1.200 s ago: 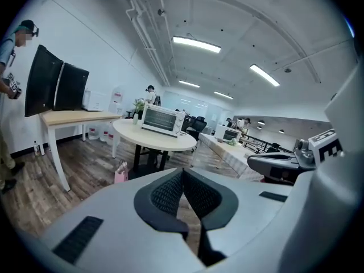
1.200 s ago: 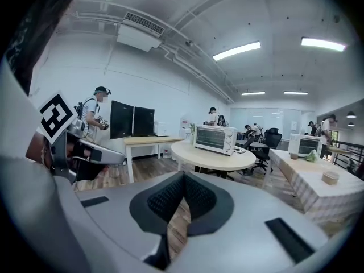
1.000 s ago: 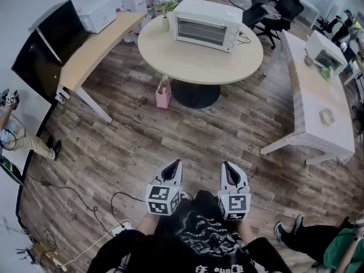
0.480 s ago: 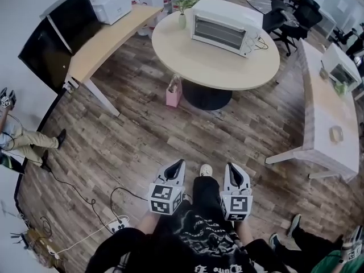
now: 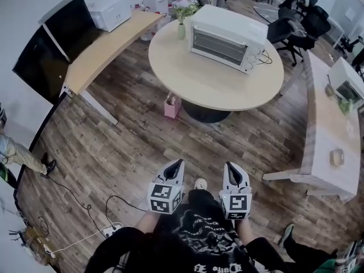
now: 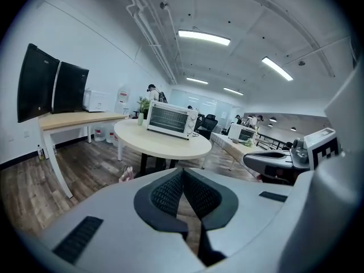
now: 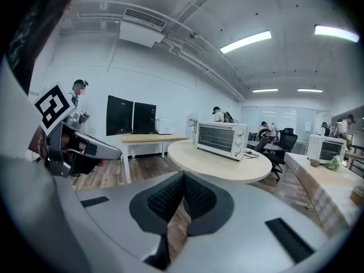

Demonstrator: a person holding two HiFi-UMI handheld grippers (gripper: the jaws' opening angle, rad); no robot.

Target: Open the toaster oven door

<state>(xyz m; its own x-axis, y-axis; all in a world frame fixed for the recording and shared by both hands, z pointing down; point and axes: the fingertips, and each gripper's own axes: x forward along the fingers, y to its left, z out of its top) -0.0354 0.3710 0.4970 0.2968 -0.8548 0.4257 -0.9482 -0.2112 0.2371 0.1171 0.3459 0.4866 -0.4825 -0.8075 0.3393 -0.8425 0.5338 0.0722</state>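
A white toaster oven (image 5: 229, 38) stands with its door closed on the far side of a round beige table (image 5: 193, 78). The oven (image 6: 171, 119) also shows ahead in the left gripper view, and the oven (image 7: 222, 139) likewise in the right gripper view. My left gripper (image 5: 176, 163) and right gripper (image 5: 230, 166) are held close to my body, well short of the table, over the wooden floor. Both are shut with nothing between their pads. In the left gripper view the gripper (image 6: 182, 174) has its tips together; so does the gripper (image 7: 183, 178) in the right gripper view.
A pink bag (image 5: 171, 105) stands on the floor by the table's foot. A curved wooden desk (image 5: 102, 44) with a printer is at the left, a long white desk (image 5: 330, 129) at the right. Cables and a power strip (image 5: 108, 230) lie at my left. Office chairs (image 5: 301, 16) stand behind.
The table and oven have come nearer and shifted right in the head view as I walk forward. Both grippers keep their place by my body, still shut.
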